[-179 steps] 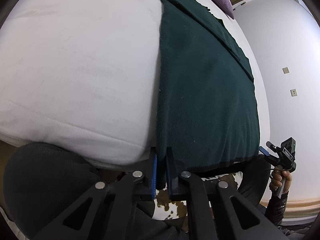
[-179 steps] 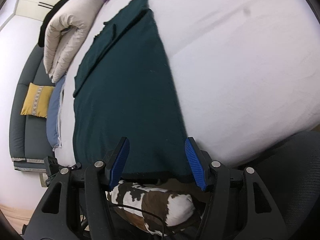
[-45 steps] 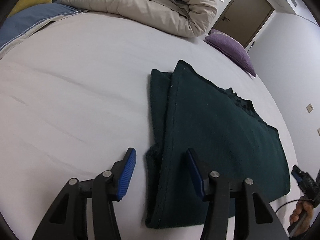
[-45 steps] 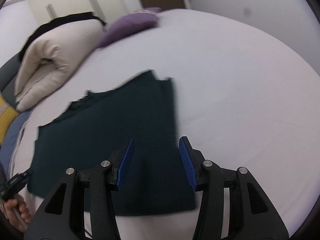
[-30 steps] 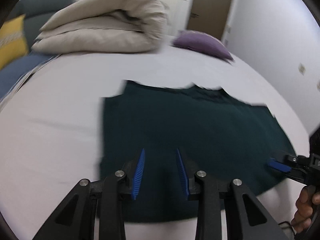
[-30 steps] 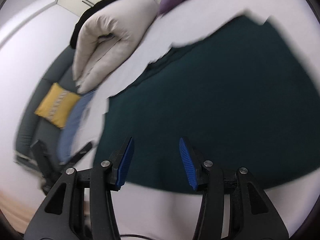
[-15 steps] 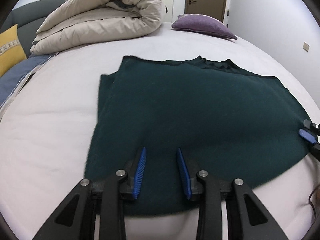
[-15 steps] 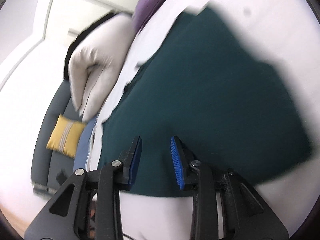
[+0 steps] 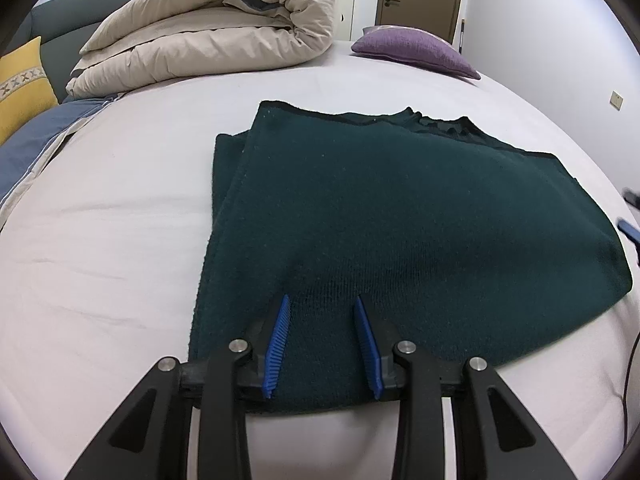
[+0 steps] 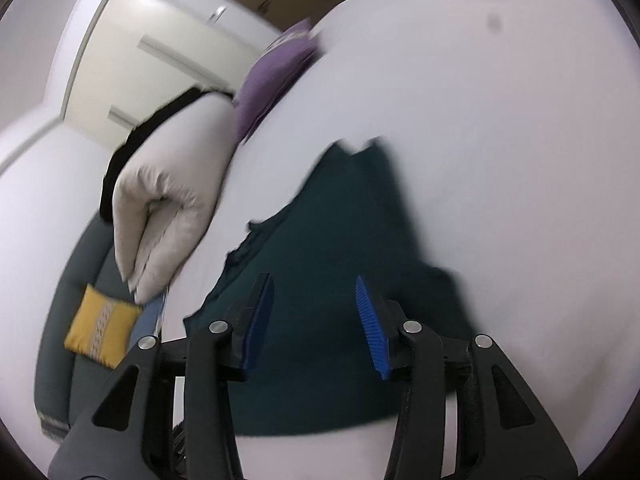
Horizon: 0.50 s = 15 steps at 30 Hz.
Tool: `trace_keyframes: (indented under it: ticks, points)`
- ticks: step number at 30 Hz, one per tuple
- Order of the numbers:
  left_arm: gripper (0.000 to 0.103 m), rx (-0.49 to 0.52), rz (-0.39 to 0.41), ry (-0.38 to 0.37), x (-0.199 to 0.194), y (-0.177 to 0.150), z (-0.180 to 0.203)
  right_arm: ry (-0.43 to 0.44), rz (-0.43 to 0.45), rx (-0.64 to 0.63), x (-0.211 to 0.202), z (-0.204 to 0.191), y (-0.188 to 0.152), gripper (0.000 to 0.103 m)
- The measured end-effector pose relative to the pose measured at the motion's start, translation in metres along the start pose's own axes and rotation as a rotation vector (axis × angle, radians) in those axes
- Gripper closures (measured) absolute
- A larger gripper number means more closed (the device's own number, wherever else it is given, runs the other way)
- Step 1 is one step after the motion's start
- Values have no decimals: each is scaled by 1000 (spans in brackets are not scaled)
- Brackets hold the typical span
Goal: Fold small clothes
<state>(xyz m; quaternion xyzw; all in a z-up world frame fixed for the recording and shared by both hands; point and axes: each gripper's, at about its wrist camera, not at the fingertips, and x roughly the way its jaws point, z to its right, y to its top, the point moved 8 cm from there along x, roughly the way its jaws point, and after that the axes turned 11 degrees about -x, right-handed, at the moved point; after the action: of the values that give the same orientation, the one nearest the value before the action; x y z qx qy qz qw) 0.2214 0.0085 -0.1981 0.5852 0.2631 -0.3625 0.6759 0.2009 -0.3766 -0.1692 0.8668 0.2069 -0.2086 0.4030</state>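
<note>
On the white bed (image 9: pixel 120 208), our dark green garment (image 9: pixel 392 216) now lies folded; left gripper (image 9: pixel 322 312) gapes empty, right gripper (image 10: pixel 314 300) just reopened, ready for another fold.

a plain dark green knitted garment (image 9: pixel 400 216) on a white bed sheet (image 9: pixel 100 248). beige rolled duvet (image 9: pixel 216 36), purple pillow (image 9: pixel 412 50), yellow cushion (image 9: pixel 22 88) with a white patterned band, grey sofa (image 9: pixel 76 28), blue gripper pads (image 9: pixel 278 336).

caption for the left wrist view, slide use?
Left gripper open over the folded dark green garment on a white bed.
</note>
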Motion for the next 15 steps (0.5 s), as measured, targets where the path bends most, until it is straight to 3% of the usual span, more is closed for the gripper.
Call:
trace_keyframes:
  ticks: [9,15]
  points:
    - [66,5,-4,6,1,0,1,80,-190,-188,100,-100,-3,58]
    - [66,2,-4,5,1,-1,1,29,-231,-162,143,-83,-6,57]
